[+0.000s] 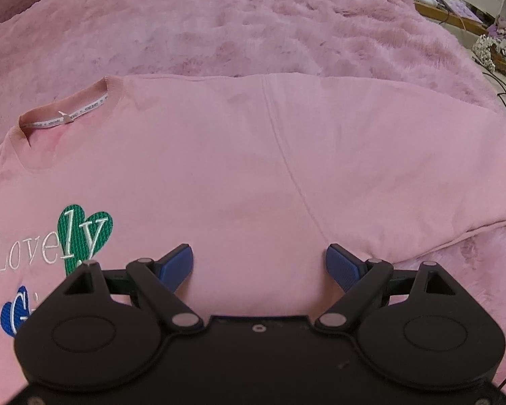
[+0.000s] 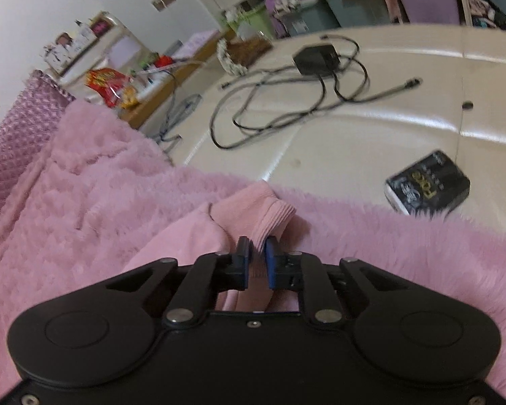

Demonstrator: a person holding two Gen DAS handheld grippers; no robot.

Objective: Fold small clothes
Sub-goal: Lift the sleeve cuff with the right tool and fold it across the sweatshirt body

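A small pink sweatshirt [image 1: 219, 155] lies flat, front up, on a fluffy pink blanket [image 1: 253, 17]. Its collar [image 1: 67, 114] is at the upper left and a "Lovely" print with a green heart [image 1: 81, 233] is at the lower left. My left gripper [image 1: 259, 263] is open and empty, low over the chest near the sleeve seam. My right gripper [image 2: 257, 253] is shut on the ribbed cuff [image 2: 270, 216] of the sweatshirt's sleeve [image 2: 185, 236], at the blanket's edge. The sleeve is bunched around the pads.
The blanket [image 2: 84, 175] ends just past the right gripper, over a shiny cream floor [image 2: 354, 128]. On it lie black cables with a power brick [image 2: 315, 59] and a black box [image 2: 428, 182]. Cluttered shelves and storage bins stand at the back.
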